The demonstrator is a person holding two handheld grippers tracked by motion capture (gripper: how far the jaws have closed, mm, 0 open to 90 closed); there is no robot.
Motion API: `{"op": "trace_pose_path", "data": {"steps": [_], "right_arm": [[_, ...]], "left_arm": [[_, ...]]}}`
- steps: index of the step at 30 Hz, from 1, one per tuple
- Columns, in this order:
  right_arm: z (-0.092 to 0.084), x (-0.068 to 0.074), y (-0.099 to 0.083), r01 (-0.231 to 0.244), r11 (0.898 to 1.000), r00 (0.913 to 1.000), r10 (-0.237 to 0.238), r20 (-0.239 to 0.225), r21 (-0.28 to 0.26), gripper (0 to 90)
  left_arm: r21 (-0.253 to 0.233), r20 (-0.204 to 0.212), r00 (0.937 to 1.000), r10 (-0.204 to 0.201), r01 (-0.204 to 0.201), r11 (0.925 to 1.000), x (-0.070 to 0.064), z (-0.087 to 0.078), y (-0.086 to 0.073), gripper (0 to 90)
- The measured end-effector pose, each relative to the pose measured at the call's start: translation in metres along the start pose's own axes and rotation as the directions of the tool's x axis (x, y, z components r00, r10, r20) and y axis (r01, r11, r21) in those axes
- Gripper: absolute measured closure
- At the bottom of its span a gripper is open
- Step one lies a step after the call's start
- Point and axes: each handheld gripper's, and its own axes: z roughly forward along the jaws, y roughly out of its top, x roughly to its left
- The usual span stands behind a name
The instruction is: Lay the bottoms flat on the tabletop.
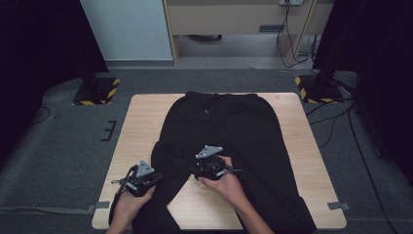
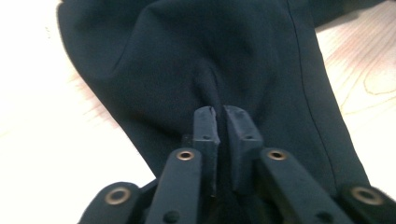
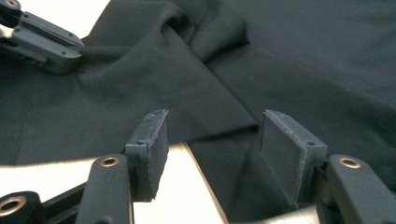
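Black fabric trousers [image 1: 229,131] lay spread on a pale wooden table [image 1: 302,146], a handheld gripper at each trouser leg.

The left gripper [image 2: 219,114] pinched a raised fold of the trouser leg at the table's near left, its jaws nearly together on the cloth. The right gripper [image 3: 212,140] hovered over the crotch where the two legs part, jaws wide apart with nothing pressed between them. Around the table lay grey carpet, two yellow-and-black striped stand bases [image 1: 95,92] and loose black cables [image 1: 341,122].
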Motion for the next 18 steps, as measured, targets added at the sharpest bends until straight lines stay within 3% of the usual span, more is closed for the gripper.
{"op": "trace_pose_path", "data": {"steps": [2, 6, 9, 12, 13, 18], "right_arm": [[0.01, 0.001, 0.004, -0.002, 1.0, 1.0, 0.002, 0.009, 0.011, 39.7], [0.028, -0.003, 0.008, -0.018, 0.999, 0.9998, 0.017, 0.012, 0.036, 42.1], [0.036, -0.002, 0.009, -0.013, 0.999, 0.9999, 0.013, -0.005, 0.044, 57.1], [0.038, 0.001, 0.009, 0.009, 0.999, 0.9998, -0.009, -0.017, 0.041, 84.8], [0.037, 0.002, 0.009, 0.015, 0.999, 0.9998, -0.014, -0.017, 0.044, 90.0], [0.016, 0.006, 0.007, 0.039, 0.999, 0.9988, -0.038, -0.029, 0.029, 90.0]], "left_arm": [[-0.037, -0.022, 0.9997, -0.01, 0.009, 0.9993, 0.004, -0.007, -0.002, 70.8], [-0.109, -0.051, 0.9984, -0.024, 0.018, 0.9939, 0.013, -0.025, -0.006, 64.3], [-0.139, -0.087, 0.9953, -0.043, 0.031, 0.9897, 0.019, -0.031, -0.008, 62.5], [-0.149, -0.123, 0.9898, -0.071, 0.053, 0.9874, 0.025, -0.032, -0.01, 60.7], [-0.153, -0.133, 0.988, -0.079, 0.058, 0.9865, 0.027, -0.033, -0.011, 60.8], [-0.165, -0.158, 0.9801, -0.12, 0.093, 0.9818, 0.036, -0.037, -0.016, 61.1]]}}
